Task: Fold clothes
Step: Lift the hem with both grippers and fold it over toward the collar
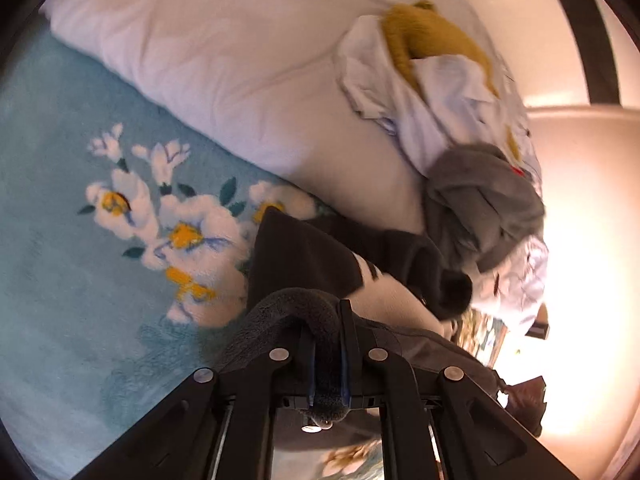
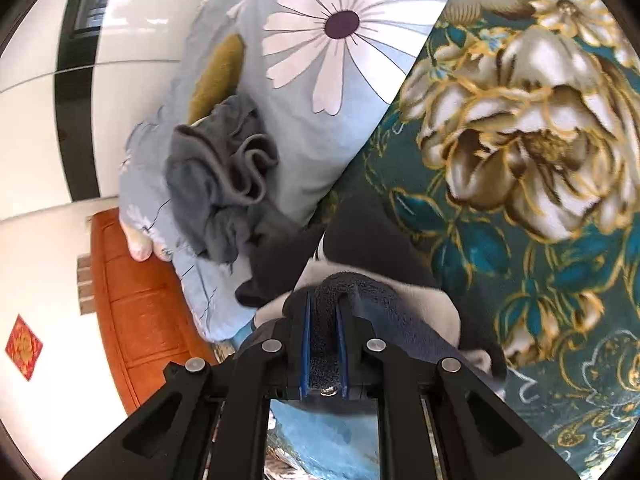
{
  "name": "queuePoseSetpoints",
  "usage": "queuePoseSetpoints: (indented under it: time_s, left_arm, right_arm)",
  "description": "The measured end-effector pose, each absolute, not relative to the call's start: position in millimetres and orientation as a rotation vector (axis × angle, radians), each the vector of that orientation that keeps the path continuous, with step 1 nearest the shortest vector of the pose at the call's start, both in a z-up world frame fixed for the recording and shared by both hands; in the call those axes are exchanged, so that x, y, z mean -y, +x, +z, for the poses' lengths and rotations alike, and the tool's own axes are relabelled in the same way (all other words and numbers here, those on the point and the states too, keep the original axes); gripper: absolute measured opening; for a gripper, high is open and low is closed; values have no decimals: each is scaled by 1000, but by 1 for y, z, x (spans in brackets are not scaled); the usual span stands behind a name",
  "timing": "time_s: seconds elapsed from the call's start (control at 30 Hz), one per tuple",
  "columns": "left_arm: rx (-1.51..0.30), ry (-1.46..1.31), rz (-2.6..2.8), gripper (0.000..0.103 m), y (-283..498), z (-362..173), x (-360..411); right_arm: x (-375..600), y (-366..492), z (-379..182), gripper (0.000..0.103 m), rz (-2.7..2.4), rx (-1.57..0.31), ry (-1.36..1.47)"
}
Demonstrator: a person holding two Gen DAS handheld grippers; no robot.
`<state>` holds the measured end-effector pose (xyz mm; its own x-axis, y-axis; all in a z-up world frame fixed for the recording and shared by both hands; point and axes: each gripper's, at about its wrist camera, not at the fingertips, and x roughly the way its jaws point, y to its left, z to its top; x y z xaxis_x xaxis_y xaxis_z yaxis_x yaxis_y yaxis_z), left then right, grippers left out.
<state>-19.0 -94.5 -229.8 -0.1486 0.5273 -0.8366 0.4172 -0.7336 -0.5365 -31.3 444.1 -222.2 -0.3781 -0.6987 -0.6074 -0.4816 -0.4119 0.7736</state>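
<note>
We could not make out the whole dark fleece garment: the left tongs covered its near edge, and its white panel ran out of sight beneath them. The pile by the white duvet was tangled, so of the mustard knit, white shirt and grey garment we saw only parts. The left tongs were clamped on a fold of the fleece, which hung forward over the teal flowered blanket. The right tongs pinched another fold between their blue pads, with the garment draped ahead of them beside the daisy-print quilt.
</note>
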Motion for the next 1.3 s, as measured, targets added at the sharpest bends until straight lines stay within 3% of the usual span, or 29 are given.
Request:
queuePoseSetpoints:
  time_s: [0.07,0.13,0.2,0.27,0.37,0.6,0.7,0.87,1.07,1.13,1.2,1.27,1.3]
  left_arm:
    - [1171,-1979,2008,16,-18,-234,98]
    - [1218,-1934,1973,30,-16,-231,103]
    - [1274,-1840,1953,54,-13,-219,110]
    - [1298,-1724,1989,65,-7,-200,123]
    - [1203,-1655,2114,70,-1,-177,138]
    - [359,-1968,2211,70,5,-206,113]
    - [208,-1992,2113,70,0,-229,90]
    - [336,-1935,2111,70,-20,-247,79]
    - [616,-1844,2096,68,-39,-253,83]
    - [630,-1823,2074,58,-38,-251,78]
    - [609,-1818,2080,28,-36,-247,73]
    - [577,-1805,2104,14,-31,-241,70]
    - [562,-1790,2121,12,-29,-238,69]
  right_arm:
    - [-442,-35,-229,16,-1904,1574,1678]
    - [-441,-39,-230,19,-1916,1553,1682]
    - [-441,-40,-228,26,-1930,1528,1678]
    - [-444,-38,-218,36,-1956,1500,1641]
    - [-454,-32,-200,44,-2044,1454,1572]
    - [-452,-22,-218,45,-2111,1206,1801]
    - [-434,-31,-232,45,-2084,1087,1866]
    - [-411,-64,-246,51,-2091,979,1887]
    - [-405,-86,-259,51,-2083,1050,1846]
    - [-400,-87,-257,48,-2083,1036,1834]
    - [-395,-86,-253,28,-2086,1003,1825]
    - [-392,-83,-247,15,-2088,970,1813]
    - [-392,-81,-243,11,-2091,954,1806]
